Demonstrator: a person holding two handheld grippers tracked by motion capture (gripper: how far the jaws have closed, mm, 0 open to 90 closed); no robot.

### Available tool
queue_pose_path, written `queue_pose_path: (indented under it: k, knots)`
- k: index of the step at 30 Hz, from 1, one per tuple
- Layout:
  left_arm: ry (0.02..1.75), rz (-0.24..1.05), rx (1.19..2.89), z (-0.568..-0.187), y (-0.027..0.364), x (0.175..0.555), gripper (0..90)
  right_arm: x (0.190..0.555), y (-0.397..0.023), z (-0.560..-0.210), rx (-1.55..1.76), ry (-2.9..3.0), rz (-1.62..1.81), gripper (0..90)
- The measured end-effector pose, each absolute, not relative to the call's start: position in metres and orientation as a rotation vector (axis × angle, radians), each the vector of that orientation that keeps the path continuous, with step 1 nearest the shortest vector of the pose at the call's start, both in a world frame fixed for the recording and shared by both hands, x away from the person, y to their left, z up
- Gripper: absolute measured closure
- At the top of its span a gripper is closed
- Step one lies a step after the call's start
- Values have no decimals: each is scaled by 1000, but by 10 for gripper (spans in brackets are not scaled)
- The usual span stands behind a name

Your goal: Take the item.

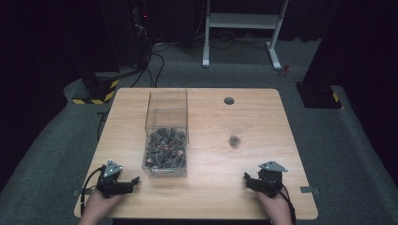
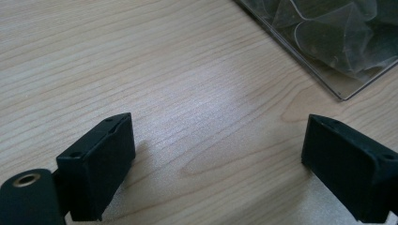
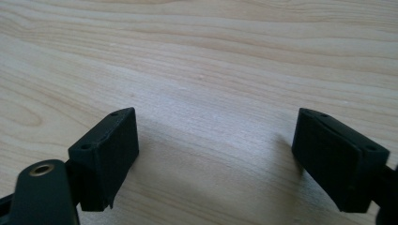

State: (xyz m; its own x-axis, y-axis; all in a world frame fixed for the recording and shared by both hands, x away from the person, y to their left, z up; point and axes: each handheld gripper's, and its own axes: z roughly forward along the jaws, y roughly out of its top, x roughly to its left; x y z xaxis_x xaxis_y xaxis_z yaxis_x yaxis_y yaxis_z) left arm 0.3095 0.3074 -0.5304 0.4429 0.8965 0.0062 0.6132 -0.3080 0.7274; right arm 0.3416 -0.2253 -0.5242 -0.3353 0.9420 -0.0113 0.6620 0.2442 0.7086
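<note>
A wooden table (image 1: 211, 112) stands on grey carpet in a dark room, seen from above the person's side. A clear box (image 1: 166, 140), tall and open at the top, sits left of the table's middle, its lower part heaped with dark, crumpled pieces (image 1: 164, 149), some showing a coppery glint. To the right of the box, well apart from it, a small dark object (image 1: 234, 140) lies on the bare wood; what it is cannot be told. Farther off, near the far edge, a round dark hole (image 1: 229, 101) is set in the tabletop.

At the near left corner, the left hand (image 1: 101, 204) holds the left gripper (image 1: 133, 182) low over the wood, just near and left of the box. Its jaws stand wide apart with nothing between them; in the left gripper view, bare wood lies between the jaws and a corner of the box (image 2: 328, 42) with clear, crinkled film inside shows at the upper right.

At the near right, the right hand (image 1: 274, 206) holds the right gripper (image 1: 247, 179) low over the table, pointing left toward the middle. Its jaws too are spread wide and empty, with plain wood grain (image 3: 211, 70) between them in the right gripper view.

Beyond the table, a white frame (image 1: 241, 28) stands on the carpet, black cables (image 1: 155, 65) trail across the floor, and yellow-and-black striped bases (image 1: 96, 91) flank the far left.
</note>
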Motion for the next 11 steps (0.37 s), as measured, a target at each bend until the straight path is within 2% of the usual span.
queue_pose_path:
  k: [11]
  knots:
    - [1263,552,2029,-531,307,310,102,346,-220,-525,1500,2047,838,141]
